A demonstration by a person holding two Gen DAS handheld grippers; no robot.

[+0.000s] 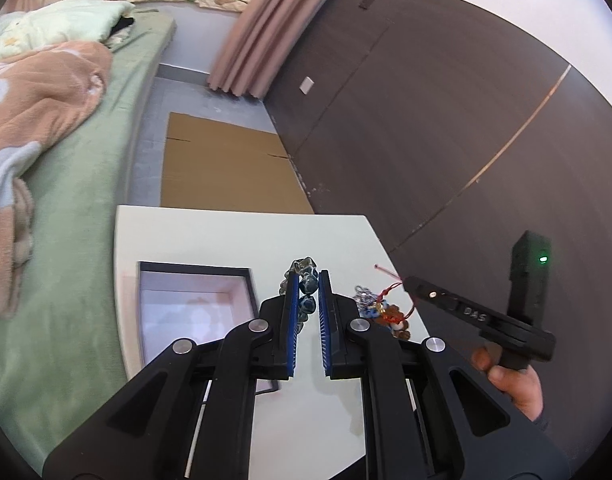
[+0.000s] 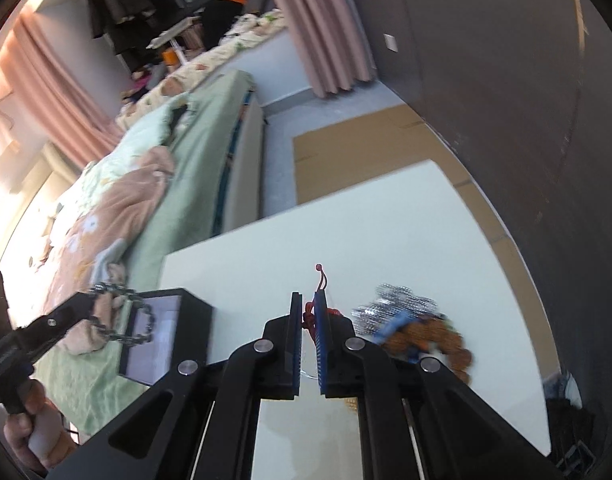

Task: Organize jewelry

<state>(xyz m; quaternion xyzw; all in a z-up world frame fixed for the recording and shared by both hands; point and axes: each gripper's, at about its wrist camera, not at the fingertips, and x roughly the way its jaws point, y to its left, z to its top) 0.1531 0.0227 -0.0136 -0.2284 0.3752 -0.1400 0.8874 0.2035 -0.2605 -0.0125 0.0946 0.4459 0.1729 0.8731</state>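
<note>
My left gripper [image 1: 308, 276] is shut on a dark blue-grey bead bracelet [image 1: 307, 286] and holds it above the white table [image 1: 225, 236], just right of an open black box [image 1: 193, 304] with a pale lining. In the right wrist view the bracelet [image 2: 123, 320] hangs as a loop over the box [image 2: 169, 336]. My right gripper [image 2: 310, 300] is shut on the red cord [image 2: 320, 280] of a charm bundle; its silver, blue and brown beads [image 2: 418, 328] hang to the right, blurred. The bundle also shows in the left wrist view [image 1: 380, 310].
The table stands between a bed with green sheet [image 1: 85, 200] on the left and a dark wood wall [image 1: 446, 120] on the right. Flat cardboard [image 1: 225, 168] lies on the floor beyond the table's far edge. Pink curtains [image 1: 261, 32] hang farther back.
</note>
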